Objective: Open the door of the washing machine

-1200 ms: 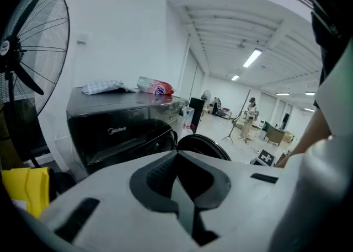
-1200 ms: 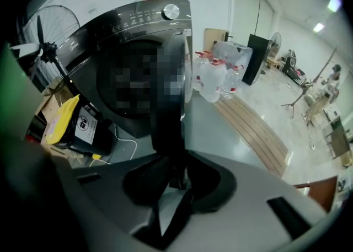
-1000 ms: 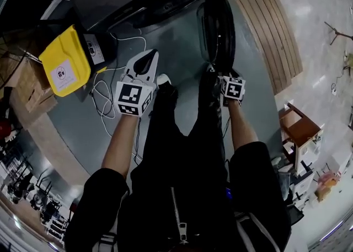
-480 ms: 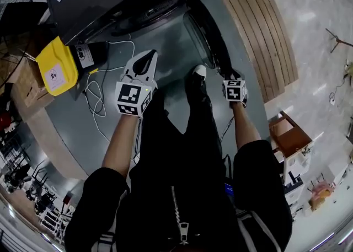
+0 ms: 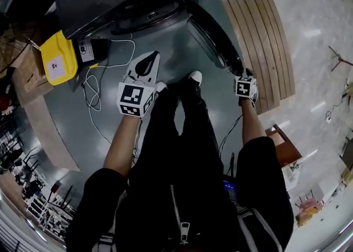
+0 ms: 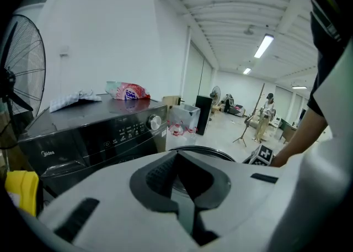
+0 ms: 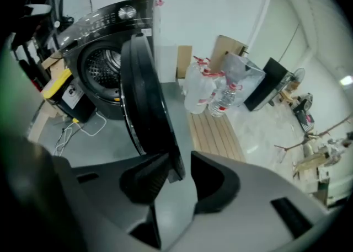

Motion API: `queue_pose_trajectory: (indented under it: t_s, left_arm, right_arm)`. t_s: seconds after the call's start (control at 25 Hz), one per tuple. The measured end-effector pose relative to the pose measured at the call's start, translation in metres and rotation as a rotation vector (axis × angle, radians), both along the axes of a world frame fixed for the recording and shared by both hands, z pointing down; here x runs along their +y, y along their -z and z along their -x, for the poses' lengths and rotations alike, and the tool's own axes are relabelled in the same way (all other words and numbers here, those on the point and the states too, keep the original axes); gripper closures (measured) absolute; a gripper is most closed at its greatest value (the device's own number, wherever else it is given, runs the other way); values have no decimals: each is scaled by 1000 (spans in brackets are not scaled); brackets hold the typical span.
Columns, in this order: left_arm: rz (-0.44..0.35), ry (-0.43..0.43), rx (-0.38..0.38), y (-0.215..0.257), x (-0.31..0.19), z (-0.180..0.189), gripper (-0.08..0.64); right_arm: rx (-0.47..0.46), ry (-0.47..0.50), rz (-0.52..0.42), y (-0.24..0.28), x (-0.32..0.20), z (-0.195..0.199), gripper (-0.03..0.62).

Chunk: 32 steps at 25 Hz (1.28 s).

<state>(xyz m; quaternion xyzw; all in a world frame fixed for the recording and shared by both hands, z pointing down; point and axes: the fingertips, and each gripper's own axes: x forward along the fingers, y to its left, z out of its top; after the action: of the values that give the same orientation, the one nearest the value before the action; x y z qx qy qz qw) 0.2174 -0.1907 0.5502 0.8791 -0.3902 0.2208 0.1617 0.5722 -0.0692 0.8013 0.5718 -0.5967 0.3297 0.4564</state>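
Door (image 5: pixel 212 35) swung wider | right hand-held gripper (image 7: pixel 177 162) just spreading, edge (image 7: pixel 172 169) between jaws | left hand-held gripper (image 6: pixel 176 157) closed

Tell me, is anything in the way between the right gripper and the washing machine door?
Nothing visible is. The edge of the door sits right between the jaws of the right gripper, which have just been opening, with a gap on one side.
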Motion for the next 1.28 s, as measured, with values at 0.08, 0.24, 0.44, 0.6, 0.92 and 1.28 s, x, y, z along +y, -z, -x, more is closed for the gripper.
queue_pose_trajectory:
  t_s: [0.08,0.24,0.44,0.6,0.92,1.28]
  left_arm:
    - [-14,23,2,7,-1,8,557]
    - [-25,72,12,25,15,37,557]
    - [-67,165,26,43,29,83,557]
    - [-79,236,40,53,44,122,557]
    - [-203,291,77,119,47,171,557]
    - [-341,292,101,181,51,197,557]
  right_arm:
    - [28,-83,-10,6,-4,-17,480]
    - [-16,-202,-31,27,20,-4,500]
    - [-104,-53,-182,81,-25,68,575]
    - [-230,73,-336,149,-69,156,588]
    - [-436,393,-643,315,-115,325,588]
    - [-546,456,-835,421,-99,393,589]
